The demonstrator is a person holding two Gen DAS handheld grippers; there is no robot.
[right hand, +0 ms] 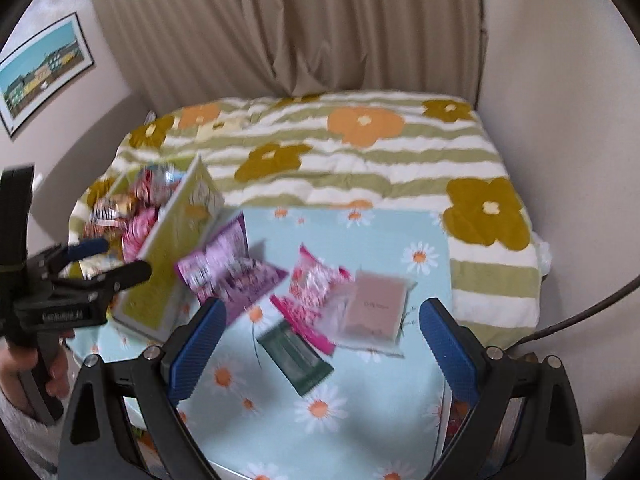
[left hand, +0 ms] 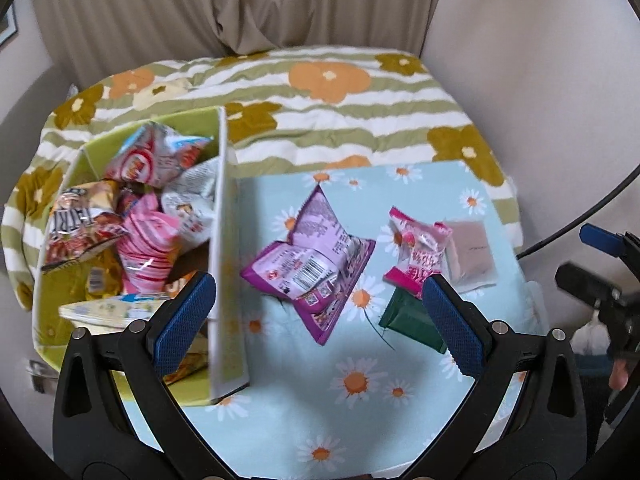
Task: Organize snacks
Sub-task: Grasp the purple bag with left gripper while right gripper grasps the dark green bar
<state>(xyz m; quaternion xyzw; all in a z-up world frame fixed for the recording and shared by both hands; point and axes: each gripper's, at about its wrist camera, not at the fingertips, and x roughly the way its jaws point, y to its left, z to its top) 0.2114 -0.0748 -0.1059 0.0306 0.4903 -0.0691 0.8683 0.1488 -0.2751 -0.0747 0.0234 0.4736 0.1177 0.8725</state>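
Both released and empty: left claw (left hand: 320, 312) above the purple packet (left hand: 312, 256) on the daisy surface (left hand: 360, 420), beside the snack box (left hand: 224, 240); right claw (right hand: 320, 336) over the green packet (right hand: 296, 356).

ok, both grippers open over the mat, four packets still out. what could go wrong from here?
1. The pink packet overlaps the pale flat sachet and touches the dark green packet; a grab there may pinch two or drag a neighbour.
2. The green box is already heaped, so the purple packet could slide back out.
3. The sachet lies flat on the daisy mat, hard for fingers to get under.
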